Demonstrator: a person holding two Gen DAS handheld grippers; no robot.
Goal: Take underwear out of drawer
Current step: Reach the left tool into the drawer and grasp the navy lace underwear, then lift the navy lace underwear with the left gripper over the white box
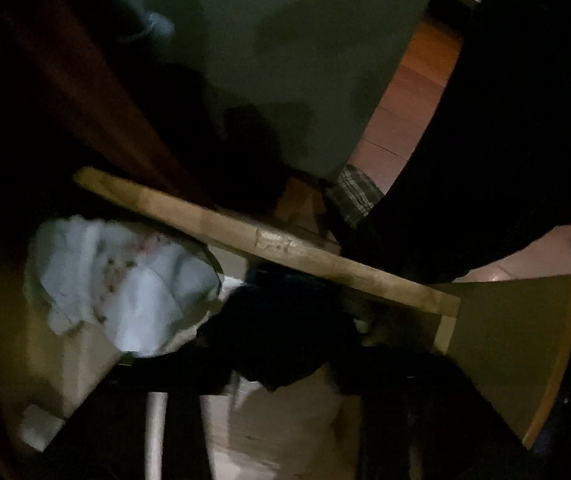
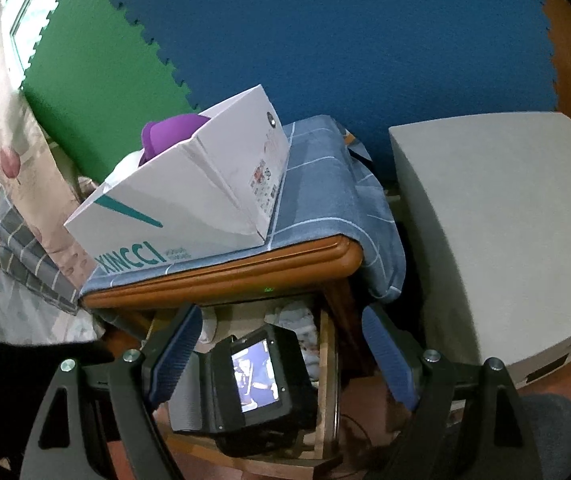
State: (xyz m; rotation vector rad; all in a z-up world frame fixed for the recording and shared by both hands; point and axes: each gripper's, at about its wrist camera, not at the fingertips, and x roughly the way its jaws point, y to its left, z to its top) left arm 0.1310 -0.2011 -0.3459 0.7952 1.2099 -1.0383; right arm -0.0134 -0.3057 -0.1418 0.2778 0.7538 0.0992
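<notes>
Looking down through your left camera, you see the drawer (image 1: 269, 242) open below, and the picture is dark and blurred. The underwear lies inside it. A pale blue piece (image 1: 121, 288) with small spots is crumpled at the left. Just right of it is a dark piece (image 1: 285, 336), touching the pale one. The left gripper (image 1: 285, 360) points down at this dark piece. Its fingers are lost in the shadow, so I cannot tell if they pinch the cloth or only stand around it. Farther right, beyond the drawer's wooden edge, you see a checked cloth (image 1: 355, 192) and reddish floor tiles (image 1: 405, 100).

In your right camera, a white box (image 2: 173, 208) stands at the left on a blue checked cover (image 2: 325, 184) over a wooden table (image 2: 225, 272). Something purple (image 2: 173, 132) sticks out of the box. Below the table edge the drawer (image 2: 327, 360) is pulled out. The back of the left gripper, with its small screen, is down inside it. The right gripper (image 2: 281, 356) is held in front of the drawer. Its blue pads (image 2: 177, 352) are spread wide and hold nothing. A grey block (image 2: 505, 240) stands at the far right.
</notes>
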